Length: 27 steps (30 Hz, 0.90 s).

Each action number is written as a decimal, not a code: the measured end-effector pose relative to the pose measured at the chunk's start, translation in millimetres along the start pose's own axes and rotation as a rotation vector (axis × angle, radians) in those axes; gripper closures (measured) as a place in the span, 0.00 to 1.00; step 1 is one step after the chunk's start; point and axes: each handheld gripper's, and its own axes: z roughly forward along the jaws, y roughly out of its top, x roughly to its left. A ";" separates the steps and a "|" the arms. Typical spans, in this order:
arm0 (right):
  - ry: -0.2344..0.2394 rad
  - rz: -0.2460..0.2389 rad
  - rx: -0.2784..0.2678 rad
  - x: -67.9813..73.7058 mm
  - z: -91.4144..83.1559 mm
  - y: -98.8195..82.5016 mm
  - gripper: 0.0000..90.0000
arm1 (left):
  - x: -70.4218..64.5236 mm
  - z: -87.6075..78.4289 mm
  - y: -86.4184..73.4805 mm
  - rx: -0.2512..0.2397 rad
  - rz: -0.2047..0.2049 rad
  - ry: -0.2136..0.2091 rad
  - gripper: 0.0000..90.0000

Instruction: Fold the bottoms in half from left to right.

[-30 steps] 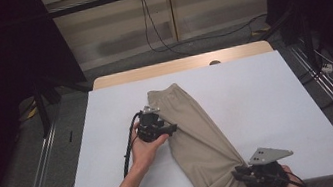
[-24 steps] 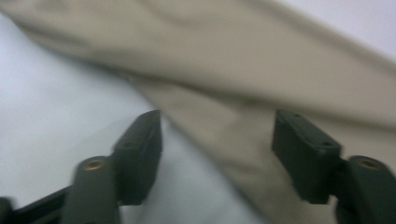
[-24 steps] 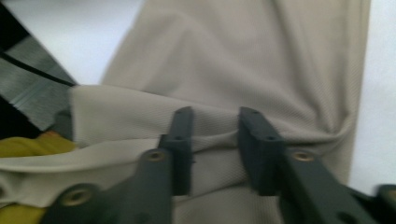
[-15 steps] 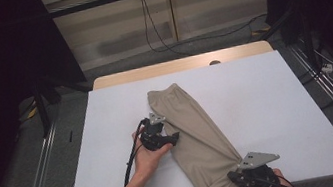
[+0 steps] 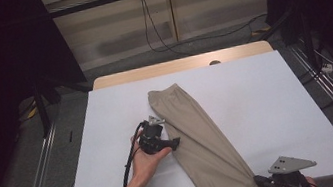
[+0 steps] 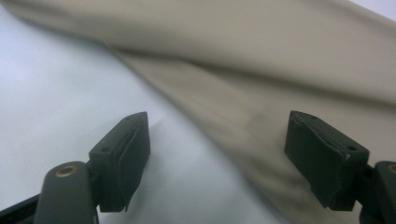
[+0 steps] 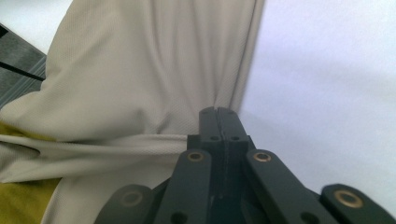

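Beige garment (image 5: pixel 202 138) lying diagonally across the white surface (image 5: pixel 277 101), its near end pinched by the closed right hand-held gripper (image 7: pixel 218 113) to anchor it, while the left hand-held gripper (image 6: pixel 217 158), jaws just opening and empty, straddles its edge.

Beige trousers (image 5: pixel 201 133) — finely woven matt cloth; table (image 5: pixel 267 103) — smooth, matt, perhaps paper-covered.

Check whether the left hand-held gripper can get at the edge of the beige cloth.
Probably yes: the left hand-held gripper is open, the beige cloth edge lies just ahead, nothing between.
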 end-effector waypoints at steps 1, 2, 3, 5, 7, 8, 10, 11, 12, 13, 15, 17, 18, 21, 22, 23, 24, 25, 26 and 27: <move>0.000 0.000 0.000 0.0 0.0 0.0 0.99 | -3.0 -6.5 -4.4 -0.001 0.012 -0.028 0.29; -0.003 0.000 0.006 -0.1 -0.2 0.5 0.98 | -7.4 -13.2 -9.5 -0.003 0.031 -0.050 0.34; -0.005 -0.003 0.008 -1.2 -0.5 0.7 0.97 | -13.7 -22.1 -17.5 -0.007 0.059 -0.067 0.36; -0.017 0.004 -0.012 -5.2 -1.4 2.6 0.90 | -25.4 -33.1 -30.9 -0.011 0.071 -0.119 0.42; -0.020 0.016 -0.029 -7.5 -1.1 7.2 0.82 | -37.6 -40.5 -40.2 -0.007 0.096 -0.159 0.51; -0.018 0.006 -0.043 -9.2 0.4 10.6 0.78 | -46.7 -45.6 -45.6 -0.003 0.123 -0.174 0.55; -0.011 0.012 -0.055 -13.1 7.5 20.2 0.74 | -60.1 -49.0 -52.7 0.010 0.147 -0.215 0.62; -0.002 0.008 -0.060 -13.9 10.8 23.6 0.73 | -67.4 -50.2 -56.9 0.023 0.151 -0.238 0.63; 0.001 -0.002 -0.062 -15.2 22.0 33.9 0.72 | -76.1 -50.8 -61.8 0.047 0.156 -0.272 0.66; 0.001 -0.002 -0.062 -15.2 22.0 33.9 0.72 | -80.7 -50.0 -64.5 0.052 0.169 -0.280 0.66; 0.005 -0.031 -0.053 -14.5 32.1 41.5 0.71 | -89.7 -50.1 -66.8 0.033 0.185 -0.270 0.61; -0.001 -0.051 -0.043 -14.1 38.4 46.2 0.70 | -92.8 -49.1 -65.8 0.023 0.162 -0.291 0.61; -0.033 -0.068 -0.041 -15.2 43.4 48.0 0.67 | -96.1 -47.6 -65.5 0.030 0.183 -0.296 0.57; -0.032 -0.060 -0.034 -17.7 45.4 46.8 0.65 | -103.7 -46.9 -66.5 0.027 0.192 -0.308 0.56; -0.030 -0.049 -0.018 -20.3 48.2 43.6 0.65 | -109.4 -45.2 -66.5 0.026 0.210 -0.294 0.52; -0.031 -0.050 -0.026 -19.8 47.9 42.2 0.65 | -111.4 -44.7 -66.1 0.026 0.223 -0.278 0.52; -0.031 -0.050 -0.026 -19.8 47.9 42.2 0.65 | -111.4 -44.7 -66.1 0.026 0.223 -0.278 0.54; -0.038 -0.065 -0.027 -18.9 48.0 41.8 0.66 | -114.8 -44.3 -66.4 0.023 0.241 -0.252 0.54; -0.043 -0.066 -0.022 -18.0 48.2 42.5 0.70 | -117.6 -44.6 -67.1 0.023 0.274 -0.220 0.58; -0.041 -0.059 -0.017 -18.4 47.9 43.4 0.78 | -119.7 -44.5 -67.9 0.011 0.265 -0.218 0.62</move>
